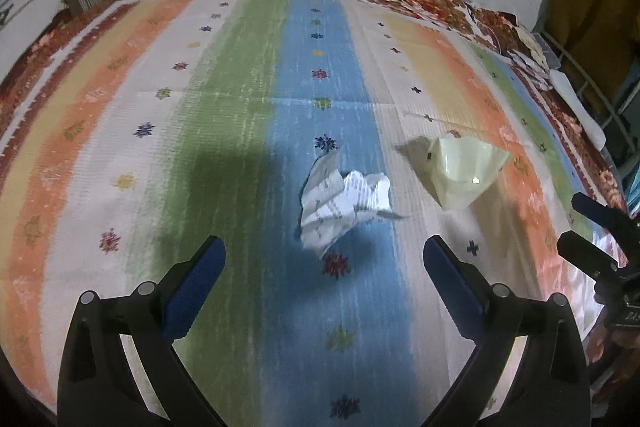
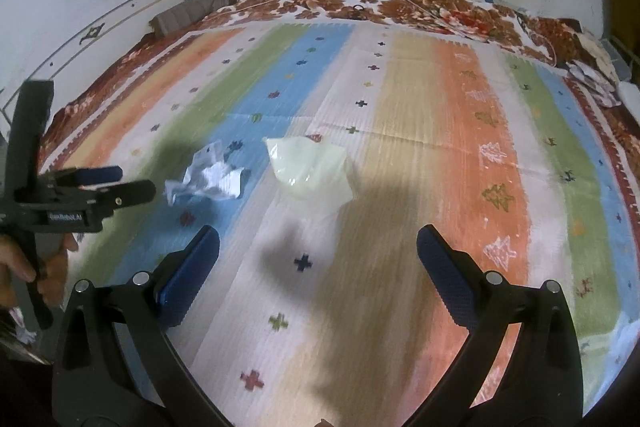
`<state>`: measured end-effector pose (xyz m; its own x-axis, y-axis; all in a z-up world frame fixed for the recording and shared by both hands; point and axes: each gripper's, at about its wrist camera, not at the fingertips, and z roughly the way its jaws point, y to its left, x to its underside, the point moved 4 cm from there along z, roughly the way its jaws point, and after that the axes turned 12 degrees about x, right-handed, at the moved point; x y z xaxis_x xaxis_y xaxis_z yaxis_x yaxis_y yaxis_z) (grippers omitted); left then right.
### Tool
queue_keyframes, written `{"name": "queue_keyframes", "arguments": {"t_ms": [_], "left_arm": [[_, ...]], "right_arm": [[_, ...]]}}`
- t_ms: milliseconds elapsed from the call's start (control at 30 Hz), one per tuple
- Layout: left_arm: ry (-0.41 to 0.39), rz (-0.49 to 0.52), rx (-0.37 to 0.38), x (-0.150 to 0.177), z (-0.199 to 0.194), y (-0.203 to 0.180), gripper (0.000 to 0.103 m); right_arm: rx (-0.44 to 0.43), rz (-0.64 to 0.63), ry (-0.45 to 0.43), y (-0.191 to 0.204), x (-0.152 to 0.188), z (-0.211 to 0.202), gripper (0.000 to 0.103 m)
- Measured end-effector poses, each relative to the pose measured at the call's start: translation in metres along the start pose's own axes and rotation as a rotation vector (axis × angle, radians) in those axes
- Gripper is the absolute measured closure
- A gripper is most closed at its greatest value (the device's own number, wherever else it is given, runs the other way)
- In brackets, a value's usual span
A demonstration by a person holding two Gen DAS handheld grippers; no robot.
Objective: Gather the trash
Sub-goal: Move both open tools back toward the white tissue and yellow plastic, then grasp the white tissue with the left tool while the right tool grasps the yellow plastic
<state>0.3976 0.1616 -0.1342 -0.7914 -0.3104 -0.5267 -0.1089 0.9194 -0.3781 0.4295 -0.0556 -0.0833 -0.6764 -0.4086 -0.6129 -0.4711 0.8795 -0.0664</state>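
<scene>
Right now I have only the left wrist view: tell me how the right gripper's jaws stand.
Observer: The right gripper has its jaws wide apart, nothing between them.
Operator: Report what lies ahead of it.
Observer: The pale green translucent plastic bag lies ahead, left of centre, on the striped woven mat, beyond the jaws.
Operator: Say what holds my left gripper.
Observer: A hand grips the handle of the left gripper.

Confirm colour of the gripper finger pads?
Dark blue pads; clearest in the right wrist view.
</scene>
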Motion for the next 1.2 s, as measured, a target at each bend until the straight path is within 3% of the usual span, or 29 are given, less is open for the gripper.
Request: {"name": "queue_keyframes", "arguments": {"t_ms": [200,600,800,867,900,933,967,1200], "left_arm": [[0.012,-0.036,0.06,-0.005,0.021,0.007,0.006],[0.02,-0.032,0.074,-0.021,0.05,0.016,0.011],[0.037,-0.035,0.09,-0.019,0.058,0.02,0.031],[0.045,-0.011,0.08,-0.017,0.06,0.018,0.039],[0.048,0.004,0.075,-0.016,0.06,0.017,0.052],[0.046,0.012,0.07,-0.016,0.059,0.017,0.066],[0.043,0.015,0.071,-0.015,0.059,0.018,0.072],[0.005,0.023,0.047,-0.014,0.05,0.02,0.089]], "right_arm": [[-0.009,0.022,0.005,0.0,-0.015,0.024,0.01],[-0.004,0.011,0.031,0.011,-0.032,0.071,0.028],[-0.001,0.044,0.067,0.012,-0.037,0.091,0.045],[-0.012,0.064,0.076,0.012,-0.038,0.096,0.056],[-0.018,0.069,0.086,0.012,-0.037,0.098,0.059],[-0.017,0.073,0.092,0.012,-0.036,0.1,0.07],[-0.016,0.074,0.096,0.012,-0.035,0.101,0.077],[-0.022,0.047,0.078,0.021,-0.026,0.094,0.092]]}}
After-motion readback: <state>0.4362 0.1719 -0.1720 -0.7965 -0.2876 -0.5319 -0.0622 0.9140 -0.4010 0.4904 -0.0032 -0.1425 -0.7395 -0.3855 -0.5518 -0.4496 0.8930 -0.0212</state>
